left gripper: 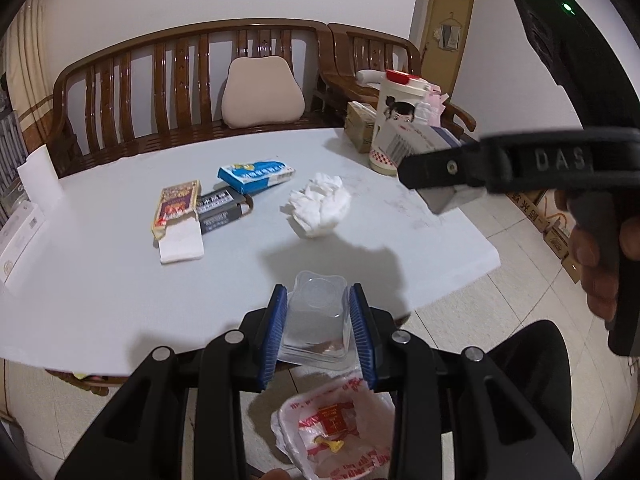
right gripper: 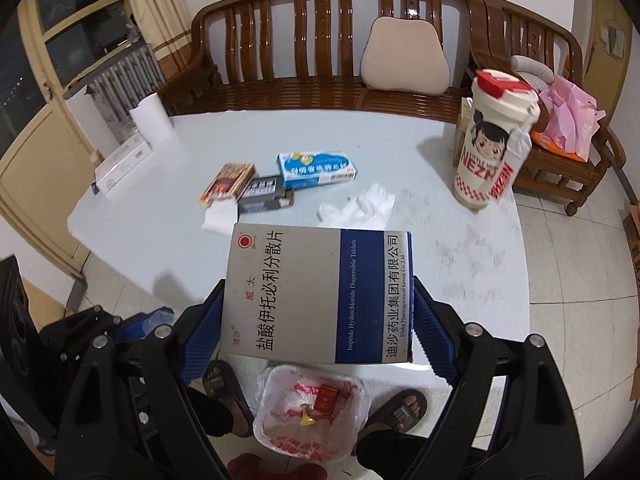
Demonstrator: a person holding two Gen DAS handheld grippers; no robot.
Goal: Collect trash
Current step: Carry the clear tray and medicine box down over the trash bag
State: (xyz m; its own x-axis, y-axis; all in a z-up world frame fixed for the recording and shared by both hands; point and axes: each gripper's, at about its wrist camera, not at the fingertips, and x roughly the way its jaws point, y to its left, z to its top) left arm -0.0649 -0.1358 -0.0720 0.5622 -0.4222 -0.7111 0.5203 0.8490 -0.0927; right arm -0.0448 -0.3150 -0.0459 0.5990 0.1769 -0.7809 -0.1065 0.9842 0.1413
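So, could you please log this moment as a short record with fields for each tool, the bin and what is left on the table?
left tool: shut on clear plastic container
right tool: shut on grey medicine box
bin: on the floor below both tools, lined with a plastic bag, holds a red packet and a yellow scrap
left on table: blue box, gold-red box, dark box, crumpled tissue
also on table: tall cartoon cup
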